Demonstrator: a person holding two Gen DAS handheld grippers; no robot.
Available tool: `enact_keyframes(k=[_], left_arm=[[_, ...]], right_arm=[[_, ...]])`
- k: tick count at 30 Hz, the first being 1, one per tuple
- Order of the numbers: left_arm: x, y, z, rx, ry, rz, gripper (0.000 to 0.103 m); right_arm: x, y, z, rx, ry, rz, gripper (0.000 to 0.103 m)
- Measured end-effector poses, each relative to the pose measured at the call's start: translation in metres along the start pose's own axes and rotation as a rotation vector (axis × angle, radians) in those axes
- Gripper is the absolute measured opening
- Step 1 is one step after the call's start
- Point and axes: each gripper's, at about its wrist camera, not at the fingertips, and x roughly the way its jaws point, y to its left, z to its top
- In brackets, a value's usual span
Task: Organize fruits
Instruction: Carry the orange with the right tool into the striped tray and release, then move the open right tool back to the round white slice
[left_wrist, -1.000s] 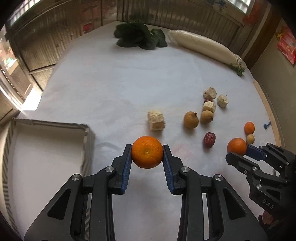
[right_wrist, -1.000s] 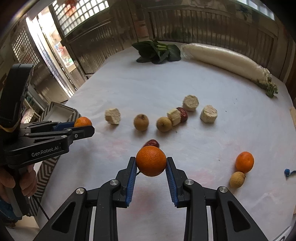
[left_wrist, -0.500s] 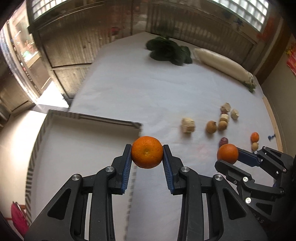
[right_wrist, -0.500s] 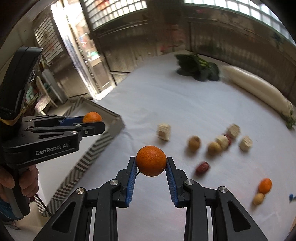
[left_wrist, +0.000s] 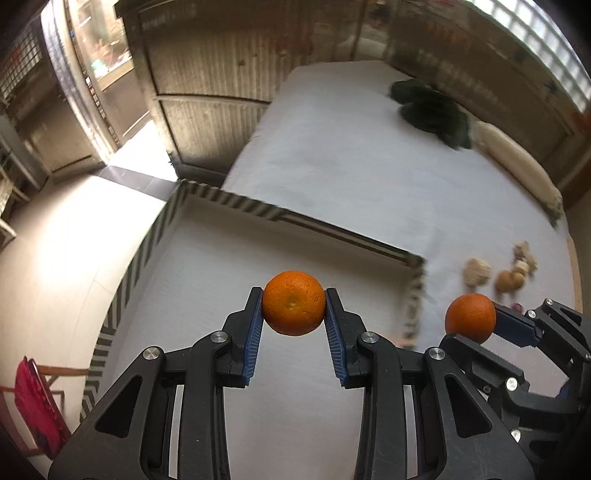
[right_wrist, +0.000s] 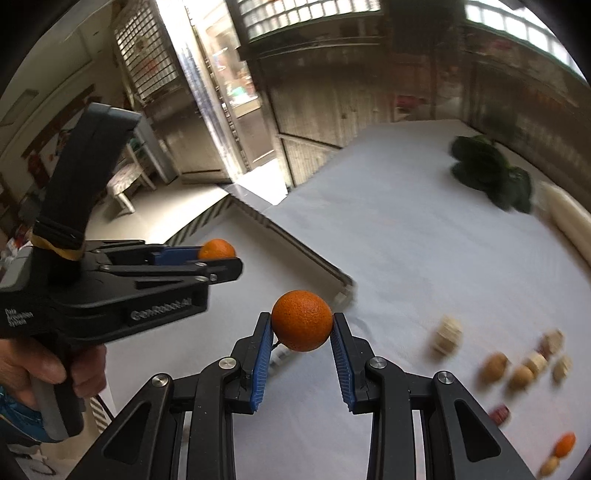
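Note:
My left gripper (left_wrist: 293, 304) is shut on an orange (left_wrist: 294, 303) and holds it above the inside of a shallow white tray with a striped rim (left_wrist: 243, 205). My right gripper (right_wrist: 302, 326) is shut on a second orange (right_wrist: 302, 320) and hangs over the table near the tray's corner (right_wrist: 341, 286). The right gripper and its orange (left_wrist: 470, 318) show at the right of the left wrist view. The left gripper with its orange (right_wrist: 216, 249) shows at the left of the right wrist view, over the tray.
On the white table lie several small brown fruits (right_wrist: 493, 366), pale cut chunks (right_wrist: 447, 334), a red date (right_wrist: 500, 413) and a small orange (right_wrist: 565, 445). Dark leafy greens (left_wrist: 430, 110) and a long white radish (left_wrist: 513, 166) lie at the far side.
Both grippers have swung left with their oranges. The left one now hangs over the tray's inside; the loose fruits have slid to the right of both views.

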Motion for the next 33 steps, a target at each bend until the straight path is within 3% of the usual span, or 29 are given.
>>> enact_keyframes(k=[13, 20, 25, 27, 29, 33], left_arm=[[0.04, 0.018, 0.013, -0.053, 0.056, 0.031, 0.031], [0.048, 0.023, 0.012, -0.089, 0.075, 0.031, 0.032], [0.044, 0.027, 0.01, -0.108, 0.068, 0.014, 0.038], [0.039, 0.027, 0.011, -0.113, 0.052, 0.016, 0.052], [0.03, 0.027, 0.01, -0.114, 0.028, 0.016, 0.059], [0.013, 0.021, 0.007, -0.103, -0.006, 0.018, 0.059]], right_arm=[[0.068, 0.008, 0.019, -0.069, 0.128, 0.006, 0.031], [0.08, 0.008, 0.017, -0.086, 0.134, -0.009, 0.031], [0.075, 0.007, 0.017, -0.073, 0.116, 0.001, 0.038], [0.067, 0.008, 0.017, -0.066, 0.096, 0.014, 0.038], [0.057, 0.008, 0.015, -0.064, 0.078, 0.012, 0.039], [0.034, 0.005, 0.01, -0.038, 0.037, 0.008, 0.039]])
